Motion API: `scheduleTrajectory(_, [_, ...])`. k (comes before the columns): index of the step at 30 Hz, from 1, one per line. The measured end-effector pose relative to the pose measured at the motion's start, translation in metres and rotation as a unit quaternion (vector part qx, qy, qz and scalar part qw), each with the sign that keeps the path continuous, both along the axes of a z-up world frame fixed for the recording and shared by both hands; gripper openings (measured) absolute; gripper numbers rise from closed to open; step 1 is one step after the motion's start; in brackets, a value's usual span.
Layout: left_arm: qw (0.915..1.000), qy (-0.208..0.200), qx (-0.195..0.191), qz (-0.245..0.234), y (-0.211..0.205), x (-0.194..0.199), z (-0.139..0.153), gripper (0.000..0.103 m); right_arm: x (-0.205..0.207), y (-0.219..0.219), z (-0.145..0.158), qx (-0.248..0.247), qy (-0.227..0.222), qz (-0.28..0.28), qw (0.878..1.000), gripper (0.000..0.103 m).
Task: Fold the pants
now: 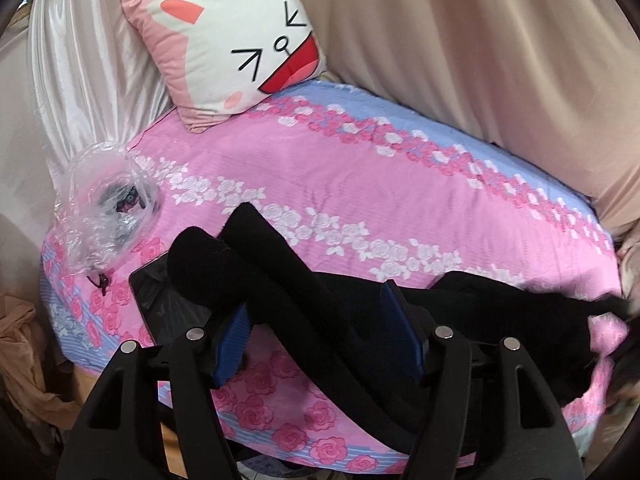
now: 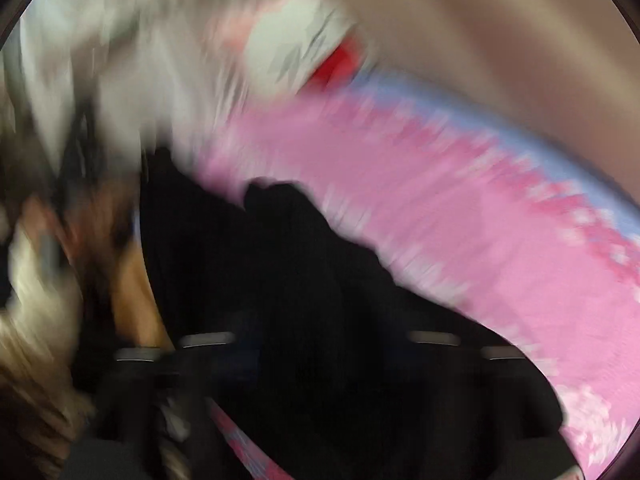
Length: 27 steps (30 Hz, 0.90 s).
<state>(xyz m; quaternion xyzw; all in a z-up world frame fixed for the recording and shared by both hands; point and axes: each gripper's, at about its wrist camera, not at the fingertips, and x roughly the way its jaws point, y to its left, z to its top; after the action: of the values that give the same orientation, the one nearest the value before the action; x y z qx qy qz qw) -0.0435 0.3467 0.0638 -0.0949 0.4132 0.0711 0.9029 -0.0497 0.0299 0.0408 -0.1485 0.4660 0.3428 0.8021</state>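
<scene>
Left tool (image 1: 316, 320): blue pads parted, black pants (image 1: 304, 312) lying between them, no pad seen pressing; pants spread across pink floral bed sheet (image 1: 320, 184), beside a tablet (image 1: 160, 304) and plastic bag (image 1: 104, 208). Right tool (image 2: 320, 340): view smeared, jaw state unreadable; pants (image 2: 280, 260) dark below on the sheet (image 2: 480, 220).

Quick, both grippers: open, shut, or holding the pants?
Left gripper: open, black pants lying between its blue pads, not pinched.
Right gripper: too blurred to tell, over the pants.

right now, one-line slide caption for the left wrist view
Left hand-held gripper open astride black pants on a pink floral bedsheet, bunny pillow behind.
</scene>
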Motion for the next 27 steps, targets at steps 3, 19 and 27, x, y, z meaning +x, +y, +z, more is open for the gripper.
scheduleTrajectory(3, [0.9996, -0.021, -0.009, -0.014, -0.003, -0.010, 0.011, 0.061, -0.004, -0.024, 0.009, 0.031, -0.010, -0.039, 0.999, 0.074])
scheduleTrajectory(19, [0.9983, -0.053, -0.001, -0.024, -0.021, -0.038, 0.006, 0.083, -0.042, -0.018, -0.031, 0.033, -0.012, -0.090, 0.995, 0.069])
scheduleTrajectory(27, [0.9454, -0.093, -0.273, 0.152, 0.061, -0.121, -0.095, 0.083, -0.041, -0.046, -0.017, 0.051, -0.020, -0.127, 0.990, 0.076])
